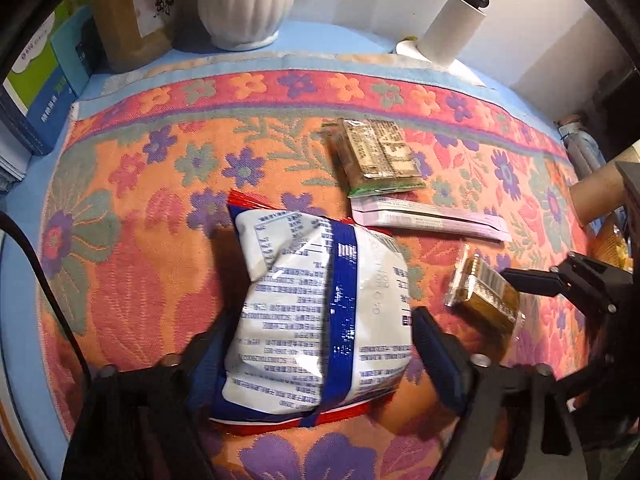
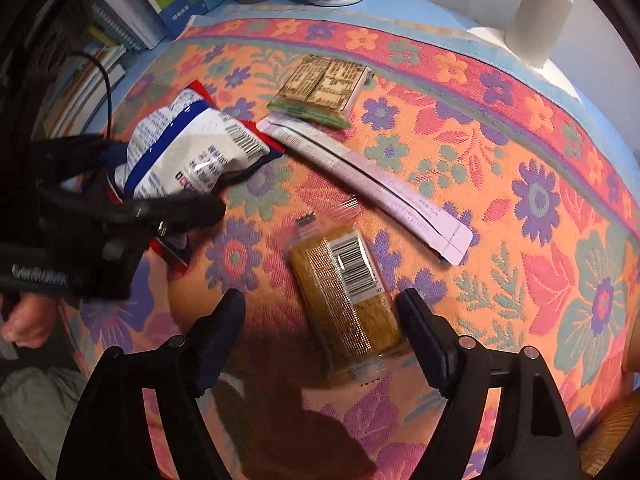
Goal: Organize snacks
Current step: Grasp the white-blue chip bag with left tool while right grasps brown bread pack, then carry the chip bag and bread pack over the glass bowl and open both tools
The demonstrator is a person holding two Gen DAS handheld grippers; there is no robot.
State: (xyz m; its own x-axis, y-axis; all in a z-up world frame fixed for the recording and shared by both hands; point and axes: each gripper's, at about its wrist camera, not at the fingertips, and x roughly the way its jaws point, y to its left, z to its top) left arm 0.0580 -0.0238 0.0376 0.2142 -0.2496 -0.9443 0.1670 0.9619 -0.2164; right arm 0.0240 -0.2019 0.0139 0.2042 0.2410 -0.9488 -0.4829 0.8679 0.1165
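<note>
Four snacks are spread on the floral cloth (image 2: 520, 128). A crinkled white-and-blue bag (image 1: 316, 312) is flanked by the left gripper (image 1: 316, 344); whether it is pinched cannot be told. The right gripper (image 2: 324, 320) is held wide around a clear-wrapped golden bar (image 2: 348, 300).

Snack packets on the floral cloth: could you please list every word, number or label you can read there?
Nothing can be quoted with confidence.
White and blue bag: dense Chinese print, barcode; too small.
Golden packet: barcode, digits unreadable.
Pink strip: fine print, blurred.
Flat brown packet: print too small.
Brown paper bag: black brush character, not legible.
</note>
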